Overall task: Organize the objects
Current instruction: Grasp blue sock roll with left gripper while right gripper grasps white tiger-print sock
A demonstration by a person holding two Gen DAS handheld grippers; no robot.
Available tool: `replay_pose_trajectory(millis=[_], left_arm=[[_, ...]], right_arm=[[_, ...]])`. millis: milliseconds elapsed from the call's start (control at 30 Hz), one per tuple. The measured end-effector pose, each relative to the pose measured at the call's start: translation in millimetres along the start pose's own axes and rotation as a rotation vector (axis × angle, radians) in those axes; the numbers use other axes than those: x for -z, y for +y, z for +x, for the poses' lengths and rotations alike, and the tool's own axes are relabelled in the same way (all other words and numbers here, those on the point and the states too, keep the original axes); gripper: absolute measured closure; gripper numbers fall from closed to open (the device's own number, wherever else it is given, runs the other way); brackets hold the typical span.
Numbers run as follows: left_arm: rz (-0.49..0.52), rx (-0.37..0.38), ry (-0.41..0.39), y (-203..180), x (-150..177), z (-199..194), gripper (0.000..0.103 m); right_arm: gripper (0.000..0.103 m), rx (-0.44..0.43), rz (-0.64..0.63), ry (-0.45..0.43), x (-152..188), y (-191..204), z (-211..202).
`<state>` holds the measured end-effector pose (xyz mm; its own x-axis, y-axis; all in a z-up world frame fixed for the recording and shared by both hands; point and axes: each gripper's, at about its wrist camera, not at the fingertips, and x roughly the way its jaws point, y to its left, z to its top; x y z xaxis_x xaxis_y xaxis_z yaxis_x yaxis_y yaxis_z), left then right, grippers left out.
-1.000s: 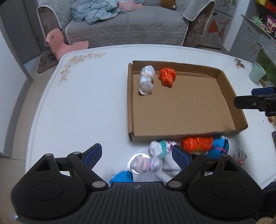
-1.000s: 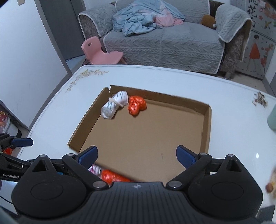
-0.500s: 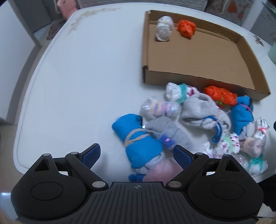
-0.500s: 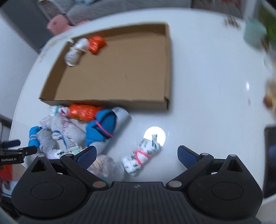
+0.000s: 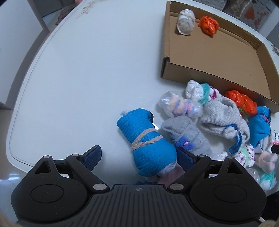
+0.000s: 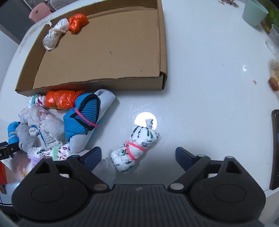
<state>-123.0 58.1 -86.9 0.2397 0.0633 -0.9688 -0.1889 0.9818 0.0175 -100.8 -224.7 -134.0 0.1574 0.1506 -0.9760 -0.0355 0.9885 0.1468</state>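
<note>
A shallow cardboard tray (image 5: 209, 57) (image 6: 104, 52) lies on the white table, with a white roll (image 5: 185, 24) and an orange roll (image 5: 209, 25) in its far corner. In front of it lies a pile of tied sock bundles. My left gripper (image 5: 138, 156) points down, open, over a blue roll with a braided band (image 5: 146, 143). That roll lies between the fingers, close to the right one. My right gripper (image 6: 137, 155) points down over a white, green-striped bundle with a pink band (image 6: 136, 146). Its jaws are closing; the pads stand apart from the bundle.
The pile holds a grey roll (image 5: 186, 138), an orange roll (image 6: 61, 99) and a blue mesh roll (image 6: 82, 118). A green cup (image 6: 254, 12), snack bits (image 6: 273, 83) and a dark phone (image 6: 275, 148) sit at the right. The table's rounded edge (image 5: 21, 139) runs close on the left.
Both grippers have sunk and tipped down from looking across the tray to looking onto the pile. Each now has a bundle between its fingers. The right jaws stand narrower.
</note>
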Motion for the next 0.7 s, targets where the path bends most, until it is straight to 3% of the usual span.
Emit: replay_pose_trajectory(millis=[133, 267, 333, 700], left_arm=[[-0.012, 0.001, -0.002, 2.5, -0.2, 3.0, 0.013], [-0.027, 0.006, 0.000, 5.1, -1.3, 6.5, 0.027], [-0.026, 0.006, 0.003, 5.1, -0.7, 8.0, 0.042], [-0.014, -0.032, -0.033, 9.4, 1.6, -3.4, 0.045]], right_arm=[[0.050, 0.003, 0.004, 0.002, 3.2, 1.8, 1.9], [0.055, 0.000, 0.010, 0.007, 7.5, 0.4, 2.5], [0.059, -0.005, 0.006, 0.012, 10.5, 1.1, 2.5], [0.072, -0.017, 0.016, -0.016, 27.5, -3.4, -10.8]])
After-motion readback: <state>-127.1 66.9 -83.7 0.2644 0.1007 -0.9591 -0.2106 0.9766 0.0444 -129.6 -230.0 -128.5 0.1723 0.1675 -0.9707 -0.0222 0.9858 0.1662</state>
